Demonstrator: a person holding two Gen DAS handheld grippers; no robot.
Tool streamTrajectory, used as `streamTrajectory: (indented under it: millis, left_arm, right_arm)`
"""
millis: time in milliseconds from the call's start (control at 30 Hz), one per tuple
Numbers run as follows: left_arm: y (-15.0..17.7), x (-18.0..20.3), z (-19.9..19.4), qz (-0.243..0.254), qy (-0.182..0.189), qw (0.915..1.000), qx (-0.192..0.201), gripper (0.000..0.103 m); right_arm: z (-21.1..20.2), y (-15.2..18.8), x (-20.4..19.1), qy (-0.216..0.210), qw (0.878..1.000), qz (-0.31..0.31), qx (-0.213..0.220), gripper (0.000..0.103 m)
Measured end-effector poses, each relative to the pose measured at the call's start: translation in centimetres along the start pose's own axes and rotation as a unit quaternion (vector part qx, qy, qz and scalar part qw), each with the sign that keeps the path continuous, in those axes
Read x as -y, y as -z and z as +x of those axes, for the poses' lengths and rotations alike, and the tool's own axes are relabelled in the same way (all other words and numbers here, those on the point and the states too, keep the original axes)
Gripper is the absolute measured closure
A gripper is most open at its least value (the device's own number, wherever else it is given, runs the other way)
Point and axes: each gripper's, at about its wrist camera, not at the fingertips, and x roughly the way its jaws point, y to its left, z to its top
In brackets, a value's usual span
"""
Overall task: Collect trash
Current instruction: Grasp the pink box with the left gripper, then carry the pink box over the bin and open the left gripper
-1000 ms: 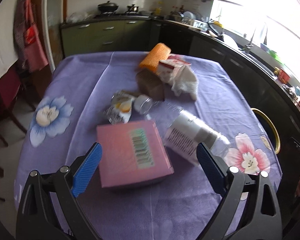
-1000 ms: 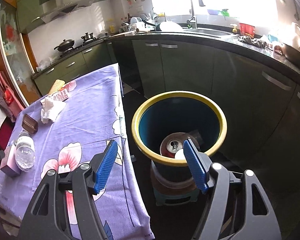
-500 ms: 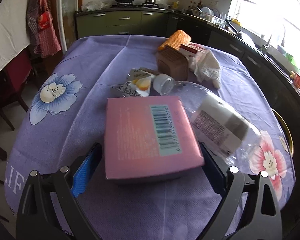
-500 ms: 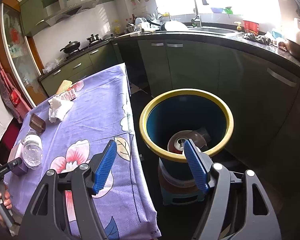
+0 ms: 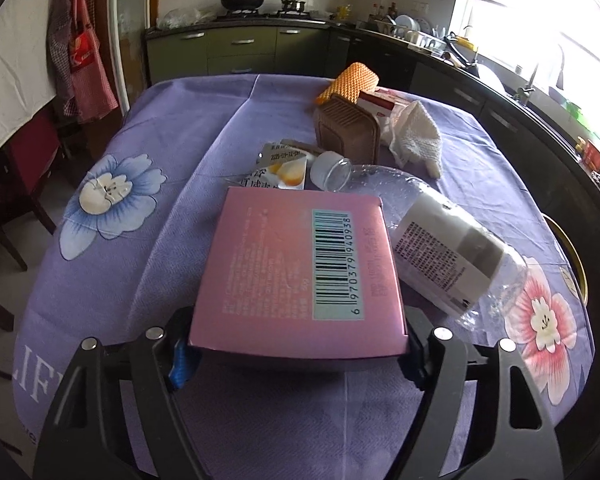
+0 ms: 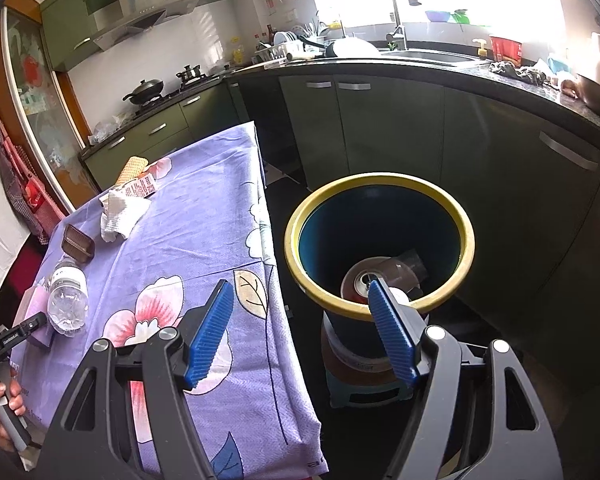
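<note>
The worktop [image 5: 228,120], draped in a purple flowered cloth, carries the scattered trash. Beside its right edge stands the bin [image 6: 380,308], blue inside with a yellow rim, with a can [image 6: 360,284] lying at its bottom among other refuse.

The right gripper [image 6: 304,330] hovers over the gap between worktop and bin, jaws spread wide with nothing between them.

The left gripper [image 5: 296,354] sits low at the near edge of the worktop, jaws set on either side of the pink box [image 5: 300,264], touching its near corners; whether they squeeze it cannot be told. The box lies flat, barcode up.

Touching the box's right side lies a clear bottle [image 5: 432,240] on its side, neck pointing away. Beyond it a brown tub [image 5: 346,132] sits tipped up, a white cloth [image 5: 416,136] just to its right. An orange sponge [image 5: 348,82] and a red carton [image 5: 380,102] lie behind them. A snack wrapper [image 5: 282,170] rests flat just past the box.
</note>
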Motion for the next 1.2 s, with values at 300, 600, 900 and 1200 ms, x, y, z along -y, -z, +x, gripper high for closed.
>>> streamTrajectory:
  millis: [300,600,900,1200]
  left_arm:
    - [-0.2,0.1,-4.4,0.027,0.009,0.9994,0.022,0.030]
    - [-2.4,4.4,-7.7,0.084,0.096,0.9909,0.044,0.030]
    - [-5.8,16.3,-5.6,0.172,0.221,0.9596,0.029,0.030]
    - [-6.9,31.7,-1.3,0.256,0.306,0.9166,-0.019,0.030]
  right_arm:
    - [-0.2,0.0,0.1,0.000,1.000,0.002,0.003,0.034]
    - [-1.1,-0.1,1.2,0.015,1.000,0.014,0.015,0.034]
    - [-2.5,0.3,5.6,0.056,0.996,0.060,0.033,0.034]
    - [-3.5,1.2,9.9,0.076,0.990,0.109,0.041,0.034]
